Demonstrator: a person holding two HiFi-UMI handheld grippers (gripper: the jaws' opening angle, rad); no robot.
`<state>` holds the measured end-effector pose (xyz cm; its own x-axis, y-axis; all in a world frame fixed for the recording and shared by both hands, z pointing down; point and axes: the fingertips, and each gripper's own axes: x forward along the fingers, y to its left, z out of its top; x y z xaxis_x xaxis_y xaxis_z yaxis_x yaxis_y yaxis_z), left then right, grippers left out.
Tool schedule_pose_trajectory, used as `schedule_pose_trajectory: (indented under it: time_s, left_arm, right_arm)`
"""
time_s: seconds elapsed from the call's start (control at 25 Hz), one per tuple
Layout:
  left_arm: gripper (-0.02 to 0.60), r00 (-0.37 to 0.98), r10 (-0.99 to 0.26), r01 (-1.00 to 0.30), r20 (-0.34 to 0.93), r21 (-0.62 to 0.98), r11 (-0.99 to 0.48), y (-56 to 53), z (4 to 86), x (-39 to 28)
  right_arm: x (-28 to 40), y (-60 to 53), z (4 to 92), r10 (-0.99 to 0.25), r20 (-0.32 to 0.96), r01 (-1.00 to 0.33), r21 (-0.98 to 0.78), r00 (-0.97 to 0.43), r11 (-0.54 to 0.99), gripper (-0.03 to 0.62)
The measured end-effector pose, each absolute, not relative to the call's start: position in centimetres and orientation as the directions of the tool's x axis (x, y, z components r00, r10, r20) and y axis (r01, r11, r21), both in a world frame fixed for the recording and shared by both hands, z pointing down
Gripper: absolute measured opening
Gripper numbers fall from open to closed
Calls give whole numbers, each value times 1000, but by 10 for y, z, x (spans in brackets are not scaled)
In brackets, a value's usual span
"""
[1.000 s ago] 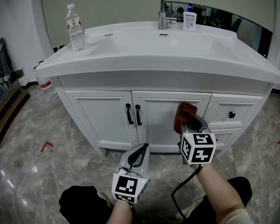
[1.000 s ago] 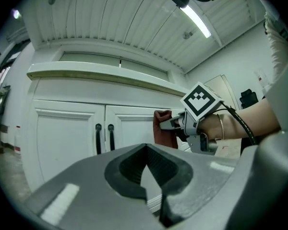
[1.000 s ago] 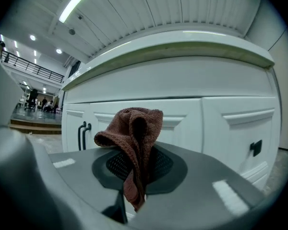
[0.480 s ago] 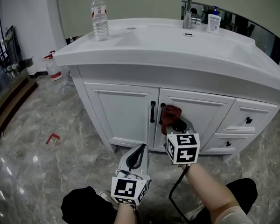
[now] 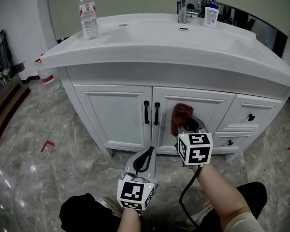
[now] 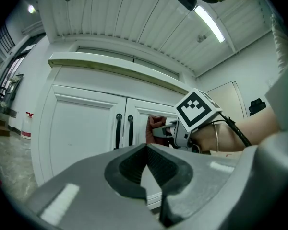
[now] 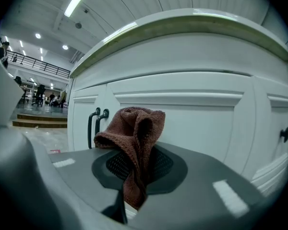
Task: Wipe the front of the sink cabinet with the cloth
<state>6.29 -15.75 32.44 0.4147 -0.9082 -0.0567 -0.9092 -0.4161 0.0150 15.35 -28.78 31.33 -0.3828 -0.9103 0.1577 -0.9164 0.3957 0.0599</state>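
right gripper [image 5: 189, 127] clamped on brown cloth [image 5: 180, 115], mid-frame | left gripper [image 5: 145, 156] closed, empty | press flat on cabinet door [image 5: 210, 108], overlap strokes

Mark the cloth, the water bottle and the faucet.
cloth [image 7: 134, 138], right gripper view, bunched middle fold
water bottle [image 5: 89, 18], head view, clear mid-body
faucet [image 5: 182, 6], head view, upright stem

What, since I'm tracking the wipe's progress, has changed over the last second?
The right gripper, shut on the cloth, swept it left across the right door to beside the handles, then eased back right a little. Nothing was taken or let go. The left gripper stayed low, shut and empty; the bottle stayed on the counter.
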Motion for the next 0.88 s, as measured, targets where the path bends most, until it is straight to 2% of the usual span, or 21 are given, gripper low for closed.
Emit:
schedule_pose_trajectory:
  time_s: [0.52,0.72,0.88]
  left_arm:
    - [0,525,-851,-851,17,-9,-525,-161,343,135]
    - [0,535,-844,-844,32,-11,-536,-163,346,147]
    - [0,542,-840,-840,35,-10,-542,-167,348,153]
  right_arm:
    - [275,-287,316,-961,171,-972,45,-218,229,84]
    - [299,-282,313,-963,170,-974,41,-211,221,86]
    - [320,-278,314,-975,166,-986,56,-148,159,83]
